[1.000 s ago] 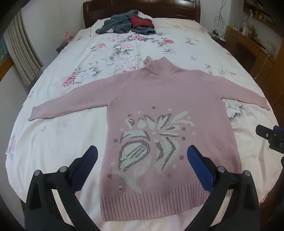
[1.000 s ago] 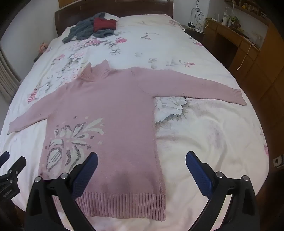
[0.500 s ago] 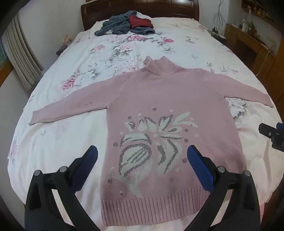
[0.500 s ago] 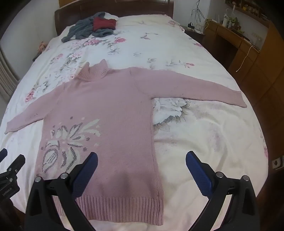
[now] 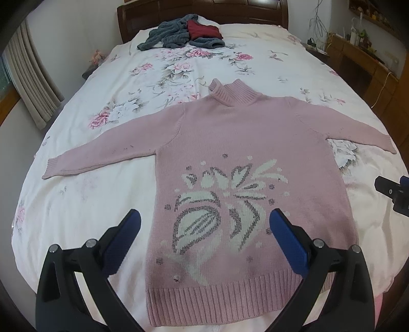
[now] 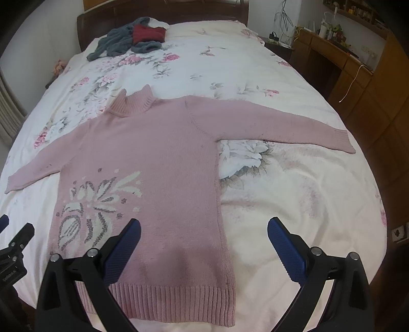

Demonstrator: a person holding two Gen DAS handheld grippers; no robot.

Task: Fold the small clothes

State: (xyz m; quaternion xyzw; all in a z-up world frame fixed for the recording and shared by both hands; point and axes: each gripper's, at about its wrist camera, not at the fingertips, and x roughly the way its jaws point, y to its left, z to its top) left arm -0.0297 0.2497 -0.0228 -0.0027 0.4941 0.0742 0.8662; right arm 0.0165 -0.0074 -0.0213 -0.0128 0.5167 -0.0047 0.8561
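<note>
Since 1 s ago both cameras have eased forward and slightly down: the pink sweater (image 5: 245, 153) fills more of each frame, and its hem sits lower. The sweater itself hasn't shifted on the bed (image 5: 76, 217).

Left claw (image 5: 204, 231): fingers wide apart, empty, hovering over the hem area at the bottom centre of the left view, not touching fabric. Blue pads (image 5: 288, 242) frame the white-grey leaf pattern (image 5: 217, 204).

Right claw (image 6: 204, 233): also spread apart, empty, at the bottom centre of the right view. Its left finger is over the sweater's lower body, its right finger over bare bedspread (image 6: 294, 191).

Sweater lies flat, front up, centre frame, turtleneck collar (image 5: 234, 93) toward the top of the frame, both sleeves spread out sideways. 1 cuff (image 5: 52, 168) reaches mid-left in the left view; the other cuff (image 6: 343, 141) reaches mid-right in the right view. Ribbed hem (image 6: 179, 301) is nearest the cameras.

Top centre-left: grey garment (image 5: 168, 38) with a dark red garment (image 5: 203, 30) on it, by the wooden headboard (image 5: 204, 12), well apart from the sweater. Wooden desk (image 6: 340, 61) at upper right. Curtain (image 5: 30, 84) at upper left in the left view.
</note>
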